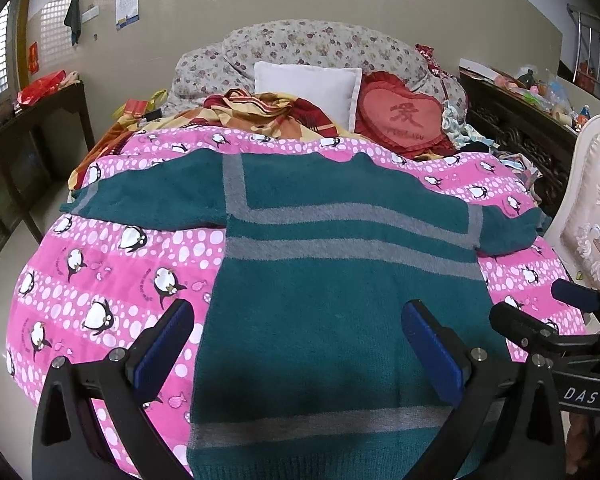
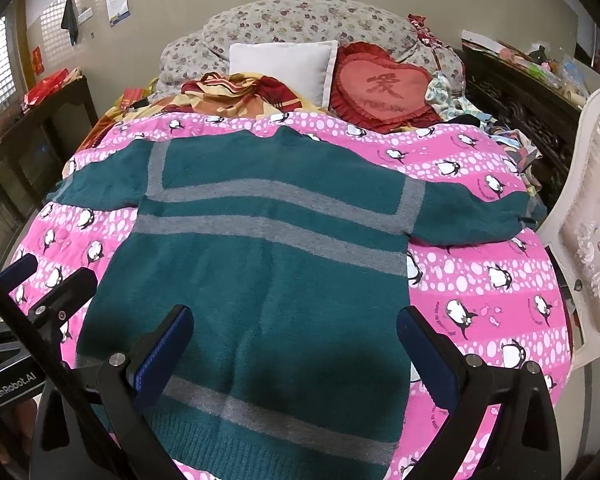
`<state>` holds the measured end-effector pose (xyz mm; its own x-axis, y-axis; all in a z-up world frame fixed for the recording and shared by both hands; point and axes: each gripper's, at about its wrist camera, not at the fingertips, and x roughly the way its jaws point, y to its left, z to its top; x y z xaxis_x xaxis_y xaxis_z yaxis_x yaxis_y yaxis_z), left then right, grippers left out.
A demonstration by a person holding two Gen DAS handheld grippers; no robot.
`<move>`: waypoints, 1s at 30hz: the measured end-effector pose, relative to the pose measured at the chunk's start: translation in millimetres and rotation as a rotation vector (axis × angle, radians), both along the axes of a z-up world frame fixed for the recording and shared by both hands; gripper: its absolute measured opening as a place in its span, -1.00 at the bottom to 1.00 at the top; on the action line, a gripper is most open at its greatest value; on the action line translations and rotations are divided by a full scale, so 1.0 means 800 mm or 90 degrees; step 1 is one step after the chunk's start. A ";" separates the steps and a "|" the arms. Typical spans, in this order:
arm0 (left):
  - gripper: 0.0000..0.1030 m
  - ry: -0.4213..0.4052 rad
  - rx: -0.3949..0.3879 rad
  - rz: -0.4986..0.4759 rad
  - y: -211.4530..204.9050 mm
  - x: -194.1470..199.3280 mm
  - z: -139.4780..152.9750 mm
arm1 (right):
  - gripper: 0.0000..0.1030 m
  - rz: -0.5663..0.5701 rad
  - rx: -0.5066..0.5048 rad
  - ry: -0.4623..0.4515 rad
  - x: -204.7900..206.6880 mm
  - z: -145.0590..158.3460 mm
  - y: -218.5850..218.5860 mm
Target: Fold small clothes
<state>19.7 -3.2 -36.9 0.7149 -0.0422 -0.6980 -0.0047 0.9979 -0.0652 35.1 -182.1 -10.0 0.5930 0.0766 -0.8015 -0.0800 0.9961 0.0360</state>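
A teal sweater (image 1: 340,304) with grey stripes lies flat on a pink penguin quilt (image 1: 112,264), both sleeves spread out to the sides and the hem nearest me. My left gripper (image 1: 300,344) hovers open over the sweater's lower left part, nothing between its blue pads. The right gripper (image 1: 540,312) shows at the right edge of the left wrist view. In the right wrist view the same sweater (image 2: 260,280) fills the middle, and my right gripper (image 2: 296,348) stands open above its lower right part. The left gripper (image 2: 48,284) appears at that view's left edge.
At the head of the bed (image 1: 500,184) lie a white pillow (image 1: 308,84), a red heart cushion (image 1: 404,116), a floral bolster and crumpled fabric. A dark table (image 1: 32,128) stands left, a carved cabinet (image 1: 516,120) and a cream chair (image 1: 592,208) right.
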 end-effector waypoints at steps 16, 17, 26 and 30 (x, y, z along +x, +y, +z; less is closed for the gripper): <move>1.00 0.007 0.009 0.001 -0.002 0.007 -0.010 | 0.99 -0.001 -0.002 0.009 0.008 -0.008 -0.001; 1.00 0.007 0.008 0.000 -0.002 0.006 -0.009 | 0.99 -0.001 -0.004 0.009 0.009 -0.008 -0.001; 1.00 0.012 0.008 0.001 0.003 0.014 -0.015 | 0.99 -0.014 0.002 0.022 0.024 -0.016 -0.006; 1.00 0.022 0.010 0.003 0.005 0.027 -0.021 | 0.99 -0.015 0.003 0.028 0.031 -0.022 -0.004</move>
